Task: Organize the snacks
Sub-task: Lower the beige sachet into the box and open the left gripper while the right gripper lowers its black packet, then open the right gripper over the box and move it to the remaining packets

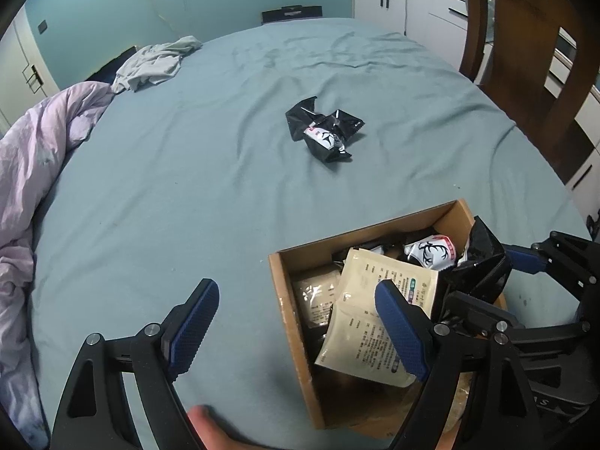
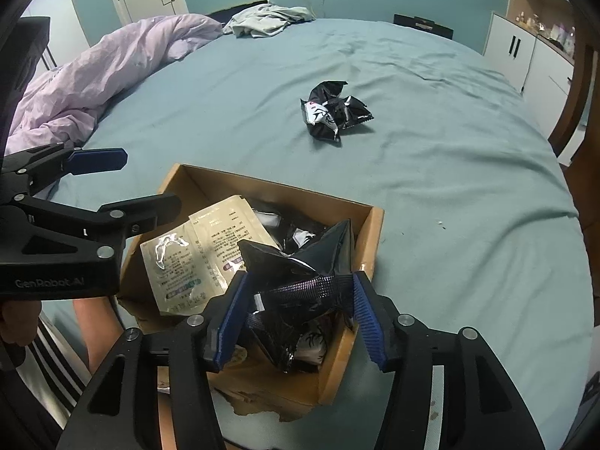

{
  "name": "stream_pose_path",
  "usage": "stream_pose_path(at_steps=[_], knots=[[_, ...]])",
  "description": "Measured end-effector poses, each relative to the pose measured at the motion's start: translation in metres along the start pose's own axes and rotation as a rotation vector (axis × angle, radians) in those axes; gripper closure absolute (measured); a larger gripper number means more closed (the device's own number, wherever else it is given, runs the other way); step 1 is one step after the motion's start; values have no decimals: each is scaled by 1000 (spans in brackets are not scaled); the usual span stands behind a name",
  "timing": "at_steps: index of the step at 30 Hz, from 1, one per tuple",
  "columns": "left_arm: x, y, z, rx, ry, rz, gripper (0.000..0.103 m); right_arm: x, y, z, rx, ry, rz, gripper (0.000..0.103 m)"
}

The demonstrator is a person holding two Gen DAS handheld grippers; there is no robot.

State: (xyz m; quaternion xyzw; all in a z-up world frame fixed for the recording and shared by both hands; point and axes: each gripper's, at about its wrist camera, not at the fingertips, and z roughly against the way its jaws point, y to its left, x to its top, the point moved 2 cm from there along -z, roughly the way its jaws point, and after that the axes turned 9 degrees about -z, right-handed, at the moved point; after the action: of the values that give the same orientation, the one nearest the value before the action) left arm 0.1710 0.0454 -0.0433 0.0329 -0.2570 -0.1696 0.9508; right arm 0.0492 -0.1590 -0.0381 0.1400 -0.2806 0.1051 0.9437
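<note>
Left view: our left gripper is spread wide and empty, box at 4 o'clock, loose black packets at 12 still to collect | Right view: our right gripper clasps a black packet over the box, beige sachets already inside.

The left gripper hangs with its jaws spread wide and nothing between them; a thumb tip of the person's hand shows at its base. The right gripper has its jaws pressed against a black snack packet, blue pads touching either side. A bare forearm shows below the left gripper.
</note>
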Motion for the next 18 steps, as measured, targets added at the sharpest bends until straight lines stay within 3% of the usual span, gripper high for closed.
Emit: stream_pose_path(at_steps=[3, 6, 8, 10, 18], knots=[[0, 0, 0, 7, 3, 4, 17, -1, -3, 1, 10, 2, -29, 46], [-1, 2, -1, 16, 4, 10, 17, -2, -10, 5, 78, 19, -99, 45], [-1, 3, -1, 13, 8, 14, 17, -2, -15, 10, 110, 20, -139, 39], [-1, 3, -1, -4, 12, 24, 17, -1, -20, 15, 106, 8, -160, 33], [1, 0, 4, -17, -4, 23, 17, 7, -41, 34, 42, -42, -227, 30]])
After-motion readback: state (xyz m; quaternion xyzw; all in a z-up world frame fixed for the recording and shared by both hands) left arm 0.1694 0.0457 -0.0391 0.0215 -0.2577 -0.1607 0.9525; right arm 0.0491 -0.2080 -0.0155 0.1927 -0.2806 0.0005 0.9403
